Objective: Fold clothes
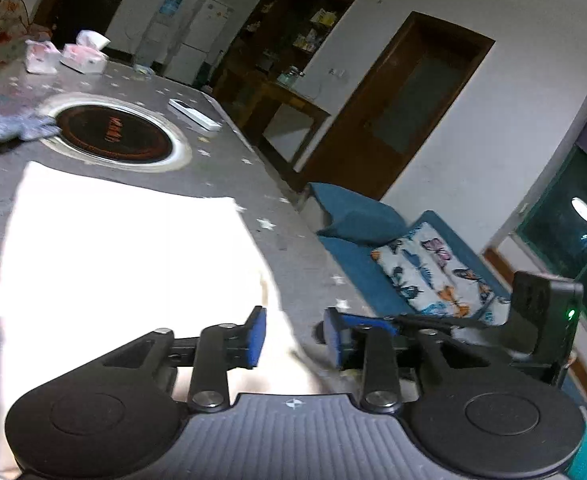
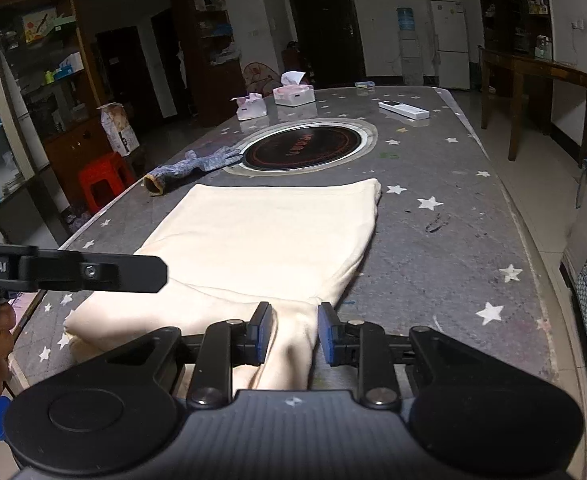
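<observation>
A cream garment [image 2: 261, 236] lies flat on the grey star-patterned table [image 2: 445, 248], folded into a long rectangle. In the left wrist view it shows overexposed white [image 1: 125, 264]. My right gripper [image 2: 294, 332] is open, its blue pads on either side of the garment's near end, which rises between them. My left gripper [image 1: 295, 336] is open over the garment's near right edge, with cloth between the pads. The other gripper's black body [image 2: 69, 268] shows at the left of the right wrist view.
A round black hob [image 2: 303, 146] is set in the table beyond the garment. A grey-blue sock [image 2: 189, 166] lies at its left. Two tissue boxes [image 2: 293, 94] and a white remote [image 2: 403, 109] sit farther back. A blue sofa [image 1: 393, 256] stands right of the table.
</observation>
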`<state>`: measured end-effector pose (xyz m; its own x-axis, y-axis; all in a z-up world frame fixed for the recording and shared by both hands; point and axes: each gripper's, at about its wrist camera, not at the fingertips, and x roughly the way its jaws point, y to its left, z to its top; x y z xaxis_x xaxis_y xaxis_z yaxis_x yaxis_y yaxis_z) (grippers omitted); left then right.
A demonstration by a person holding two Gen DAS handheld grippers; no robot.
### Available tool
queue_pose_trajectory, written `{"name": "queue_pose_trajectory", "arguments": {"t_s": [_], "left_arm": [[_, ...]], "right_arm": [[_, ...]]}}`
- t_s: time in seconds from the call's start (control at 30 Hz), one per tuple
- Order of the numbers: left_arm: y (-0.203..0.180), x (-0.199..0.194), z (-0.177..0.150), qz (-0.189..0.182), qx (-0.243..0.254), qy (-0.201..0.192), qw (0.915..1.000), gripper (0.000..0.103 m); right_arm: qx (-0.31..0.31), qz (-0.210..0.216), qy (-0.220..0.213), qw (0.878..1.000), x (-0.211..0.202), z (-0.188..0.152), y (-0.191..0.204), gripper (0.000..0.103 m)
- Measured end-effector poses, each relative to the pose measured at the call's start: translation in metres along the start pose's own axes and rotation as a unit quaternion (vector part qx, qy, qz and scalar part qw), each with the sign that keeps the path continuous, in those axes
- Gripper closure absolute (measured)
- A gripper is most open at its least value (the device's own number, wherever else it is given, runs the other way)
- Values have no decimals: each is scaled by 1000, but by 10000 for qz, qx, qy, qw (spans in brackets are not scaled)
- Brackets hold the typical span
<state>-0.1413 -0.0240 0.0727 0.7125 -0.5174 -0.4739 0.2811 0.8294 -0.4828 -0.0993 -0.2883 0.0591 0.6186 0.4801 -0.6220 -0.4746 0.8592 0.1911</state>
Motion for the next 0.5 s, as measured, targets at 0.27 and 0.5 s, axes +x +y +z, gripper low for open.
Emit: {"name": "queue_pose_trajectory", "arguments": {"t_s": [0.27, 0.5], "left_arm": [[53, -21, -9, 822, -169, 123, 9964, 65], [69, -31, -29, 1383, 155, 428, 9894, 66]], "right_arm": [[-391, 402, 146, 9983, 22, 6, 25, 78], [-972, 627, 622, 9913, 49, -4, 53, 68]]}}
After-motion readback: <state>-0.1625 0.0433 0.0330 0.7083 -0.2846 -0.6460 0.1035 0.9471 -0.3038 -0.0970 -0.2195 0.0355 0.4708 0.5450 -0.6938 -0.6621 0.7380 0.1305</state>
